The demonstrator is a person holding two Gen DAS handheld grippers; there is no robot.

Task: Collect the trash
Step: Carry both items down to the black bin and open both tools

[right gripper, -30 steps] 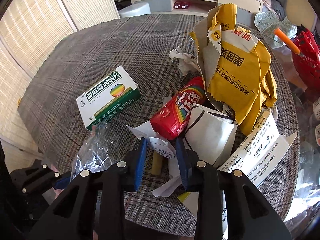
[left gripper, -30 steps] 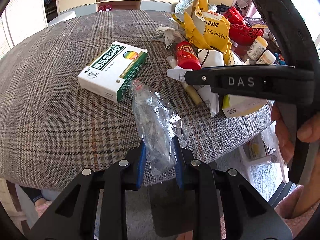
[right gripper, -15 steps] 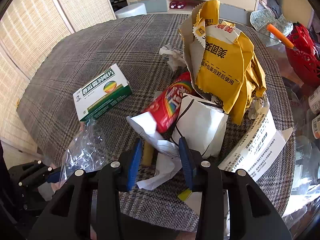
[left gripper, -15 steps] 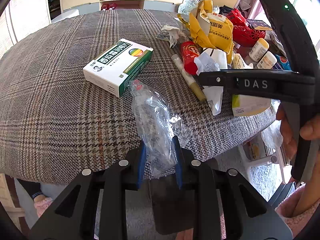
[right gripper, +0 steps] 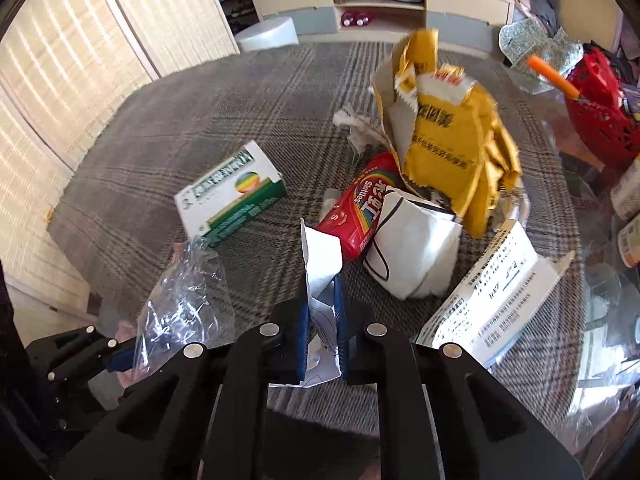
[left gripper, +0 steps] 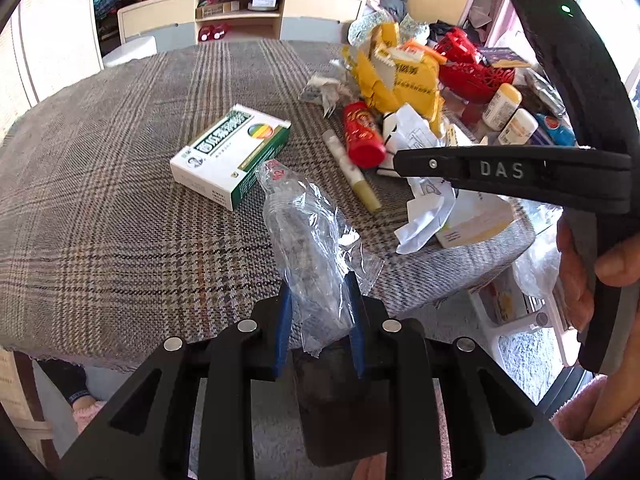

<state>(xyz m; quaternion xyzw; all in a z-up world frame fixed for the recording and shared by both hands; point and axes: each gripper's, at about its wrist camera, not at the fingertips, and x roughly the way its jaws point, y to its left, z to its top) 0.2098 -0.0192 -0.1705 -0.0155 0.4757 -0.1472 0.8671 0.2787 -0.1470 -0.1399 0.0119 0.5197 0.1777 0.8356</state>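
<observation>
Home living room: plaid-covered table (left gripper: 120, 220), low TV-style cabinet (left gripper: 240, 12) with open shelves, woven blinds (right gripper: 60, 80), lotion bottles (left gripper: 510, 116), clothes piled behind.

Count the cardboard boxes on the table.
2: the green-and-white box lies left of the red Skittles tube, and a white printed box lies at the table's near right edge. Others may be hidden under the yellow bag.

Grey-brown plaid cloth (left gripper: 120, 208) covers the table. The box (left gripper: 231, 153) is white and green with a rainbow spot. The tube (right gripper: 360, 208) is red with rainbow stripes, the wrapper (right gripper: 452, 148) yellow, the basket (right gripper: 600, 116) red, the bag (left gripper: 312, 248) clear.
</observation>
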